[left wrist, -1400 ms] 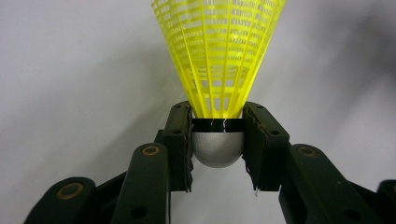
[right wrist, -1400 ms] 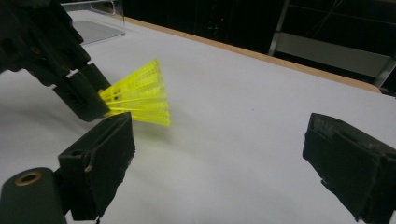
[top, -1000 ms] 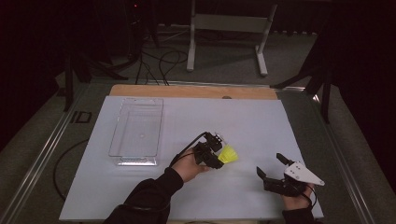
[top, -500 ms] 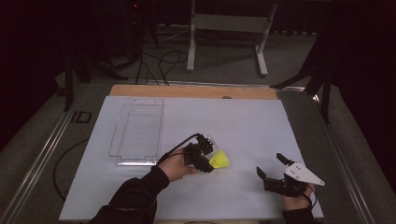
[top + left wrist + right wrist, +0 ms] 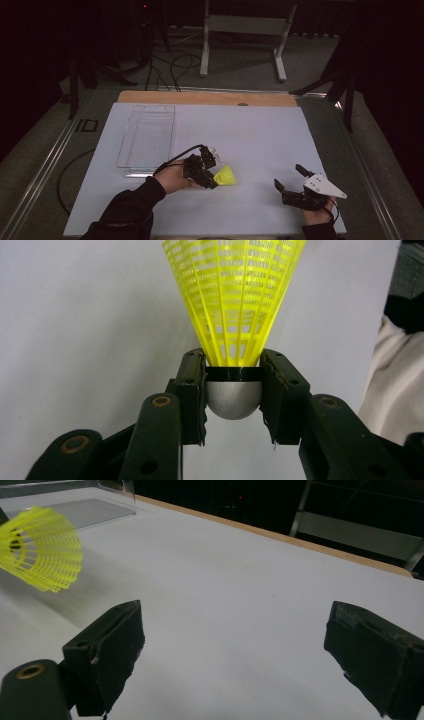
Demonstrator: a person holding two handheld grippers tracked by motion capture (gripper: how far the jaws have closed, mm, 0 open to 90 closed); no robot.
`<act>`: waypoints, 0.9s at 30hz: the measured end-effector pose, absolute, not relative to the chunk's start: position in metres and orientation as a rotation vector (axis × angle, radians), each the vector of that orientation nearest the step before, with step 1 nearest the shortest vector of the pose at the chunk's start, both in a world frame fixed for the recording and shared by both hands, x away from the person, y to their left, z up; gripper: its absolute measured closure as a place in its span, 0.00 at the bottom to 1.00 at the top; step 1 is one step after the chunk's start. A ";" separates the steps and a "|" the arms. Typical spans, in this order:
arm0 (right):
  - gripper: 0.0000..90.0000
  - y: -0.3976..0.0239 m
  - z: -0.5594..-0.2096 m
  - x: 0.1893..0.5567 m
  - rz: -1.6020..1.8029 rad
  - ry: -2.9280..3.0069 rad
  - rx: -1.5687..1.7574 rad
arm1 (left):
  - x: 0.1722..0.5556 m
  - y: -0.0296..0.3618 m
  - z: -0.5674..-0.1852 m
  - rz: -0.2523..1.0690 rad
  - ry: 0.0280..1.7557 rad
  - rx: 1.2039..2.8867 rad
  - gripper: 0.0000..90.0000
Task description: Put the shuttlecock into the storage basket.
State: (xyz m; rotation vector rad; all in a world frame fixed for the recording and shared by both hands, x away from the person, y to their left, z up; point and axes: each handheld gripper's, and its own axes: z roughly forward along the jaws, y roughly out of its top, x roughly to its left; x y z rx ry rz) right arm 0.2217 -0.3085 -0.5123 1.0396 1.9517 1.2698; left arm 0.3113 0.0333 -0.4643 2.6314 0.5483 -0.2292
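Observation:
A yellow plastic shuttlecock [image 5: 225, 177] with a silver-grey cork hangs just above the white table sheet, left of centre near the front. My left gripper [image 5: 214, 179] is shut on it; in the left gripper view both jaws clamp the cork [image 5: 233, 397] and the yellow skirt [image 5: 233, 295] points away from me. My right gripper [image 5: 290, 179] rests near the front right, open, with nothing between its jaws. In the right gripper view the shuttlecock [image 5: 42, 547] shows at far left, off the sheet.
A clear plastic tray [image 5: 146, 137] lies on the sheet's left half, beyond the left hand. A wooden strip [image 5: 205, 98] runs along the far edge of the table. A metal stand [image 5: 245, 30] and cables sit on the floor behind.
My left gripper has carried the shuttlecock toward the person and slightly left, lower over the sheet. The right gripper has stayed where it was.

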 end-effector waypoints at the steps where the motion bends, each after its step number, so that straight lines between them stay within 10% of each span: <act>1: 0.10 -0.308 -0.512 0.222 1.270 1.951 1.039 | 0.312 0.035 -0.464 -0.232 0.542 2.632 0.73; 27: 0.10 -0.308 -0.511 0.221 1.273 1.950 1.037 | 0.291 0.075 -0.432 -0.262 0.271 2.708 0.73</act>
